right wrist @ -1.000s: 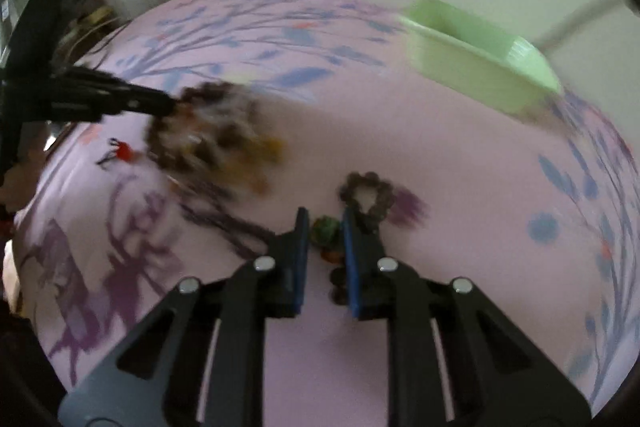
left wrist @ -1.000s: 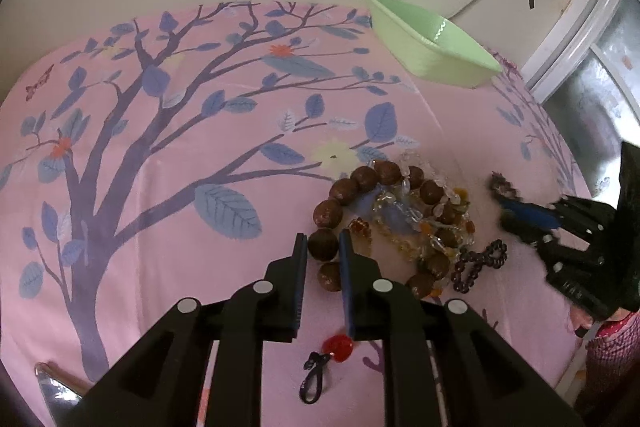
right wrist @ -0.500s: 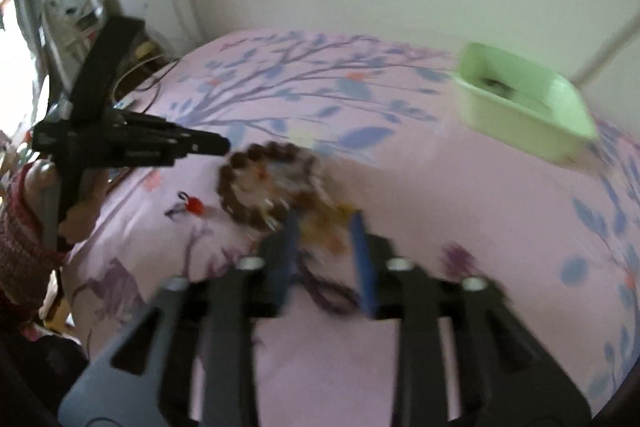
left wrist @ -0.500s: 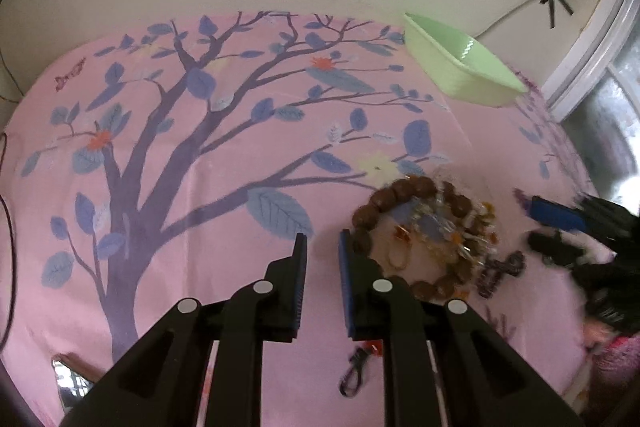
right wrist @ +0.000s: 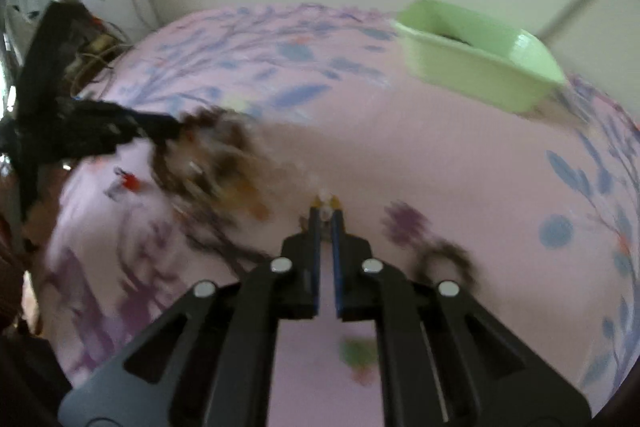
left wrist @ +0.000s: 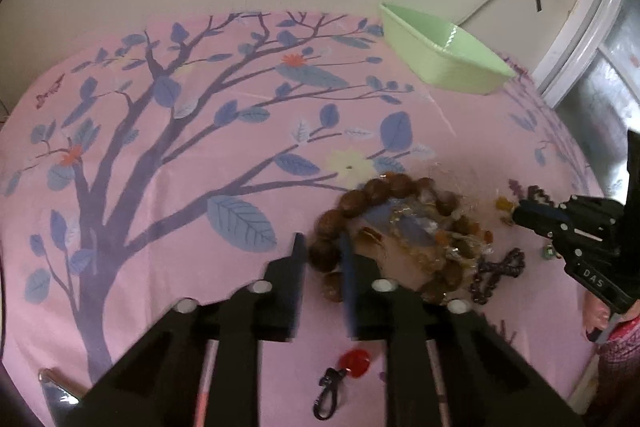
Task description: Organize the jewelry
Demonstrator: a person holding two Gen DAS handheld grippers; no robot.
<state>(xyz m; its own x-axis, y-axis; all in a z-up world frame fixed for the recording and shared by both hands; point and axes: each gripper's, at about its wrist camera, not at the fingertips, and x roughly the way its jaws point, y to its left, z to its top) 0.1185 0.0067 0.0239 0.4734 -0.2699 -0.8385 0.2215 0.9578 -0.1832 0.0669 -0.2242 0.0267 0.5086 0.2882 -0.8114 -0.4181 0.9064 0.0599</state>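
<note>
Your right gripper (right wrist: 326,215) has its fingers pinched on a clear-and-amber bead strand (right wrist: 326,203) beside the jewelry pile (left wrist: 404,231) on the pink cloth (left wrist: 200,155). Your left gripper (left wrist: 322,251) straddles a brown bead (left wrist: 323,254), fingers together as far as I can tell. Green tray (left wrist: 444,57) sits at the back.

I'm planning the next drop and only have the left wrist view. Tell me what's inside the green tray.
Observer: The right wrist view looks over the near wall of the green tray. One dark item lies inside, too blurred to identify.
Operator: Now report the right gripper's grip. I only see it side-on.
Observer: The right gripper is shut, and it seems to pinch a pale bead strand at its tips.
</note>
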